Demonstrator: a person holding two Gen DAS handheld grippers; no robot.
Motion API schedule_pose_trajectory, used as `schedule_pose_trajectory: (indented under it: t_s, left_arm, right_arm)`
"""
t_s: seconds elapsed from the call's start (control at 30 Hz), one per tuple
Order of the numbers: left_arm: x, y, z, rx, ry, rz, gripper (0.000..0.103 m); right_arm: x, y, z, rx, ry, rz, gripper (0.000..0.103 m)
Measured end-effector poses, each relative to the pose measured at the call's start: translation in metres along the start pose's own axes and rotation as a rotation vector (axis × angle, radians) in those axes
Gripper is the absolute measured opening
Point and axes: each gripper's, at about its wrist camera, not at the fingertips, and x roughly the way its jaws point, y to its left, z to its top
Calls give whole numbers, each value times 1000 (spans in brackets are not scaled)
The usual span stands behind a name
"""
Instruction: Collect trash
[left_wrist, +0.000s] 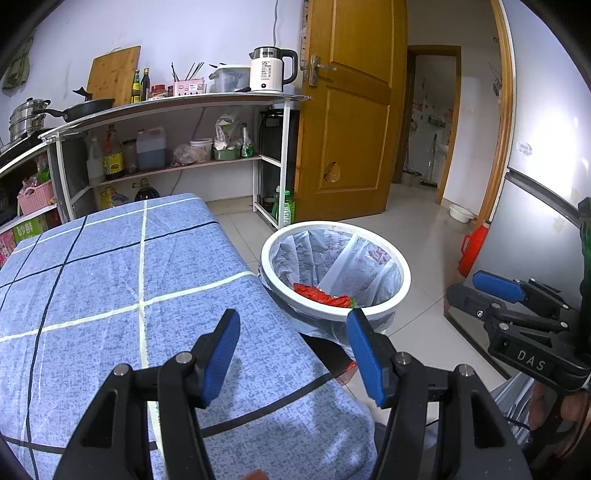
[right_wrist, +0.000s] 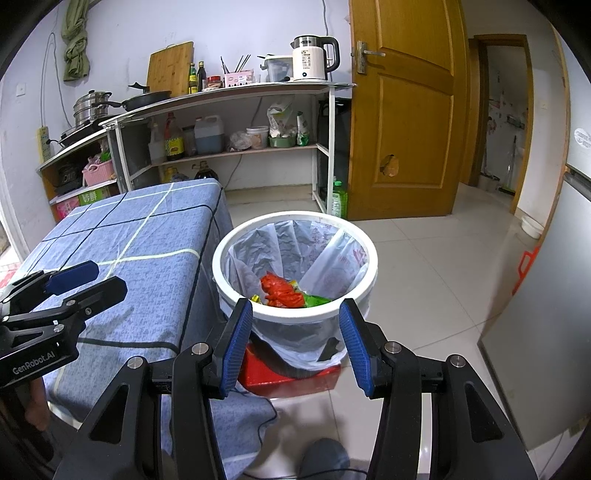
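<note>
The bin's (right_wrist: 295, 254) rim hides part of the trash (right_wrist: 284, 291).

Red, perhaps green wrappers (right_wrist: 280, 292) in lined bin (right_wrist: 295, 314)

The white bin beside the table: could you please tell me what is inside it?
Inside the bin, a plastic liner holds crumpled red wrappers plus green scraps. Anything beneath them is hidden.

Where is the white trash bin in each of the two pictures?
Left wrist: the white trash bin sits right of center, beside the blue checked table.
Right wrist: the bin sits in the center, straight ahead.
Shared landmark: the white kettle on the shelf.
</note>
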Motion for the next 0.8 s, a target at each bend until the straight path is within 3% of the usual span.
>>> schedule_pose_trajectory:
  t_s: [0.8]
  left_arm:
    - [1,-1,-1,12,-6,8,62]
  right_arm:
    - [2,0,-2,-3,-4,5,50]
